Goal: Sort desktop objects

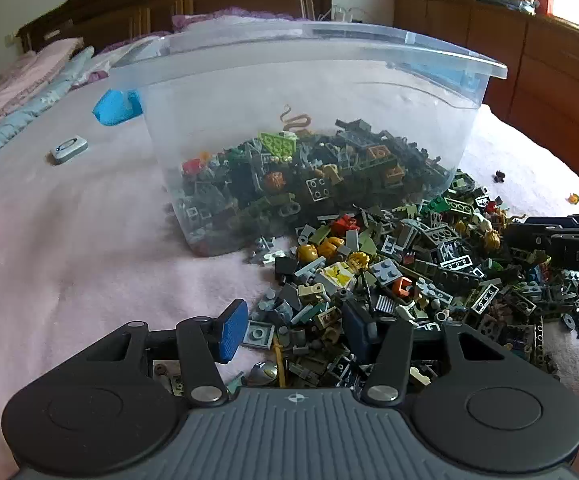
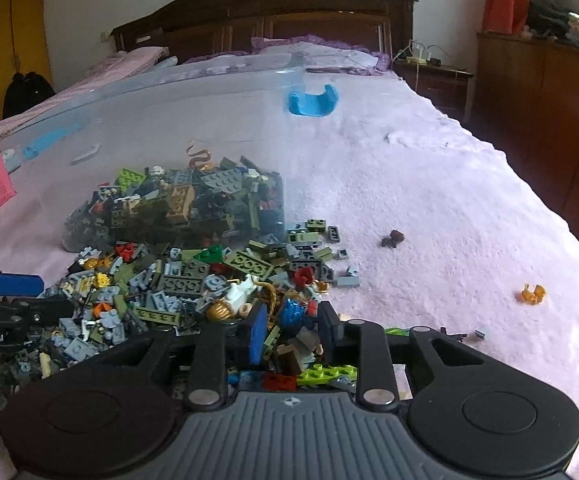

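clear plastic formed the storage bin point(image 1: 309, 92) that stood on the pink bedspread point(image 1: 69, 240), already part-filled with bricks. the loose brick pile point(image 1: 409, 272) lay spilled against the bin's near wall, spreading toward both cameras.

the left gripper point(image 1: 295, 330) hung low over the pile's near left edge with its jaws wide and nothing between them; one blue pad point(image 1: 231, 330) sat over bare blanket, the other at the pile's fringe. the minifigure with the yellow hair point(image 1: 343, 270) lay just ahead of it, its long axis running roughly from near-left to far-right.

the right gripper point(image 2: 293, 330) was over the pile's near right side, jaws at a middling gap, with a blue piece point(image 2: 294, 314) sitting in that gap. whether the pads actually pinched it could not be told.

judging by this, the bin lay straight ahead of both claws, beyond the pile, and the right one seemed nearer to a lift.

stray bits, an orange piece point(image 2: 532, 294) and a dark one point(image 2: 393, 238), lay well apart on the right.
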{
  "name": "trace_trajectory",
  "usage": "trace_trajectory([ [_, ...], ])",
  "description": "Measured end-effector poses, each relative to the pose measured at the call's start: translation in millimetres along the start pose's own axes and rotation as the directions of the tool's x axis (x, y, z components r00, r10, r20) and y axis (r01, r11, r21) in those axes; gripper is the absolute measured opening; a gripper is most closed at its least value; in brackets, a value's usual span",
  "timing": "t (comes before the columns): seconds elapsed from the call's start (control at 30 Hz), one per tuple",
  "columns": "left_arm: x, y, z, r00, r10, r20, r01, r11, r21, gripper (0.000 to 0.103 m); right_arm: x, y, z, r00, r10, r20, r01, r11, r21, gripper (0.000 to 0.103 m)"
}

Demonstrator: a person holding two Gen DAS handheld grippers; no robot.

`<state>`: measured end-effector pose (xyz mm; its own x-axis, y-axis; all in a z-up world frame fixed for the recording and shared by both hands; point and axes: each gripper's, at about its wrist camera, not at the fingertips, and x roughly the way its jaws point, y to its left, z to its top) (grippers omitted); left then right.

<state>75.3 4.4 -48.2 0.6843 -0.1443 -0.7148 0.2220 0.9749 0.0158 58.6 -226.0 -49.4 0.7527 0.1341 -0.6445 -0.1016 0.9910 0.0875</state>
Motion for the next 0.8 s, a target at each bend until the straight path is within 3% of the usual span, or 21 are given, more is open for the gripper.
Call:
trace_trajectory([
  [0.23, 11.3, 1.9, -0.1, 1.000, -0.020, -0.017, 0.020, 1.000, -0.003, 0.055, -4.1, -10.6, 0.2, 1.000, 0.009, -0.011, -0.009, 1.000, 0.026, 0.036],
  [0.3, 11.2, 2.2, 0.6, 0.999, -0.033, -0.013, 0.033, 0.999, -0.001, 0.048, -3.5, -14.3, -0.5, 1.000, 0.019, -0.016, -0.018, 0.999, 0.047, 0.036],
  [0.33, 9.7, 1.8, 0.8, 0.999, -0.043, -0.011, 0.043, 0.999, 0.000, 0.036, -2.2, -15.4, -1.1, 1.000, 0.023, -0.019, -0.022, 0.998, 0.059, 0.038],
  [0.4, 5.7, -0.5, 1.4, 0.999, -0.050, -0.006, 0.050, 0.999, 0.008, 0.035, 0.6, -17.8, -2.3, 0.999, 0.031, -0.026, -0.029, 0.996, 0.082, 0.038],
  [0.53, -2.0, -3.2, 0.7, 0.999, -0.048, 0.003, 0.048, 0.999, 0.020, 0.031, 0.3, -13.8, -3.1, 0.999, 0.036, -0.016, -0.034, 0.996, 0.087, 0.029],
  [0.8, -12.2, -4.5, 2.7, 0.998, -0.058, 0.011, 0.057, 0.998, 0.030, 0.024, -13.5, -1.7, -1.0, 0.997, 0.080, -0.001, -0.080, 0.994, 0.079, 0.020],
])
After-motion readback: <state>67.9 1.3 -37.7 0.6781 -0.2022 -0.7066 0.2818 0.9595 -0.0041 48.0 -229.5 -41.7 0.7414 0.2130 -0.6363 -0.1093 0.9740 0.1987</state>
